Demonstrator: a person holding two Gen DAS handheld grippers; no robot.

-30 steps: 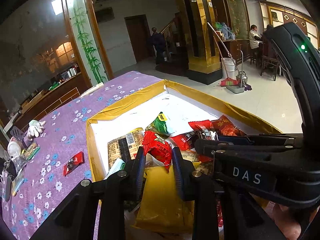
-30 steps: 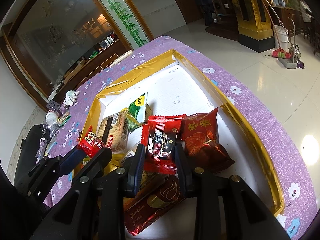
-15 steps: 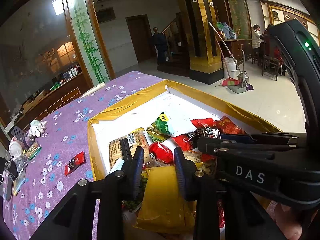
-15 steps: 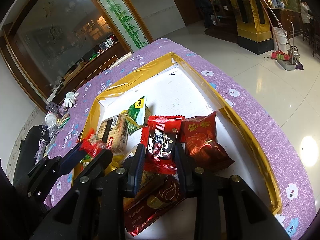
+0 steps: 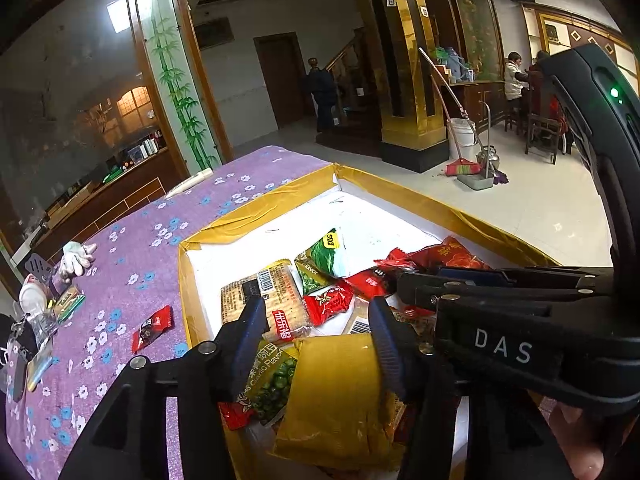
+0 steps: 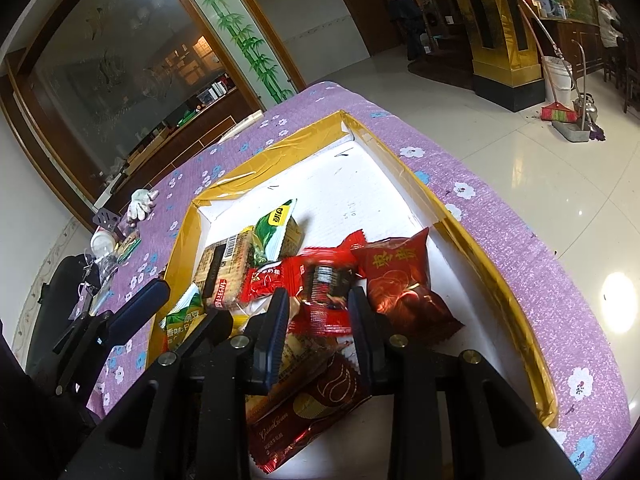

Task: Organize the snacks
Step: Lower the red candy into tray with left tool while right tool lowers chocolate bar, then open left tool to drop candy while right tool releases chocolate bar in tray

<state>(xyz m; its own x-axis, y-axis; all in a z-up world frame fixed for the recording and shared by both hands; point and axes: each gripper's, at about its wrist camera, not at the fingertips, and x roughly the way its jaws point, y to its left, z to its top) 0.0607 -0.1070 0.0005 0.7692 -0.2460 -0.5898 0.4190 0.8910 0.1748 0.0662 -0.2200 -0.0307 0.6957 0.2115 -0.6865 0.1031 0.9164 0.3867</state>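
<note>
Table w/ purple flowered cloth (image 6: 516,240) carries everything; on it a big shallow box (image 5: 256,216), gold-taped rim, white floor, taking up most of the cloth's right part and running to its far edge.

Snacks sit heaped in the box's near half; far half of the floor bare white. Dark red foil bag (image 6: 404,284) w/ gold characters lies toward the box's right rim; long dark red "Golden" bar (image 6: 308,412) at the near edge, under the right gripper; tan cracker pack (image 5: 266,300) w/ barcode near the left rim; green-white pea bag (image 5: 324,252) just behind it, toward the box's middle; second green pea pack (image 5: 268,380) at the near-left corner, partly under a yellow-gold pack (image 5: 340,396). Small red sweet (image 5: 328,300) lies on the pile betw. the cracker pack and the other reds.

Left gripper (image 5: 318,320): jaws opening, nothing pressed betw. the pads; red sweet lies just ahead of them, free on the heap. Right gripper (image 6: 318,308): clamped on a red wrapper w/ dark label (image 6: 326,292), blurred, held just over the pile's middle.

Outside the box, near the cloth's left edge: one small red-black sweet (image 5: 152,328) alone; further left a white glove (image 5: 76,256) and clutter, too small to tell.
</note>
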